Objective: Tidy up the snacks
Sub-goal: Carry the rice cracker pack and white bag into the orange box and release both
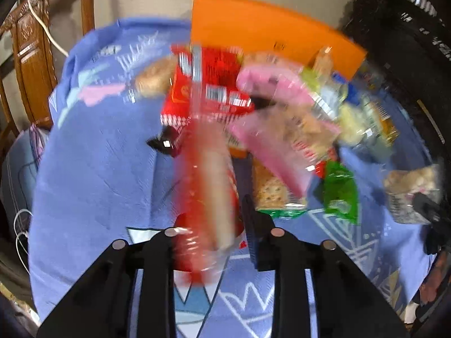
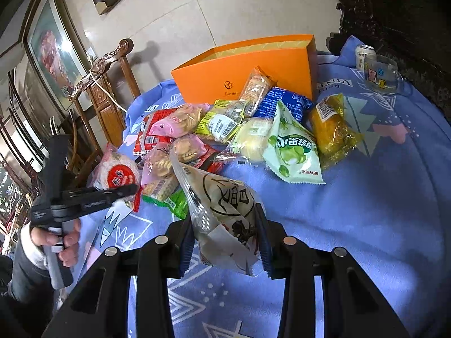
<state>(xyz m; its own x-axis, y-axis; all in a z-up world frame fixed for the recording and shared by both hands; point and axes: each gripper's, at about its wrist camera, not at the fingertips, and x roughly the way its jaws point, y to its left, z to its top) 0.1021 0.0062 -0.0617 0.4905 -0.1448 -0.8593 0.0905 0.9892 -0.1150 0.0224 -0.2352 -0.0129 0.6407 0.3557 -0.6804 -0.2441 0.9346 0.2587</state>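
Observation:
A heap of snack packets lies on a blue cloth [image 2: 380, 197] in front of an open orange box [image 2: 245, 67], which also shows in the left wrist view [image 1: 253, 25]. My left gripper [image 1: 214, 225] is shut on a red and clear packet of round crackers [image 1: 211, 186], blurred by motion; the same gripper [image 2: 124, 194] and packet [image 2: 118, 171] show at the left of the right wrist view. My right gripper [image 2: 225, 236] is shut on a pale clear packet with a black circle print [image 2: 225, 205], held above the cloth near the heap.
Other packets in the heap include a light green one [image 2: 293, 152], a yellow one [image 2: 332, 129], a blue one [image 2: 284, 104] and pink ones [image 2: 174, 124]. A glass mug [image 2: 380, 73] and a can [image 2: 363, 53] stand at the back right. A wooden chair [image 2: 104, 90] stands behind the table.

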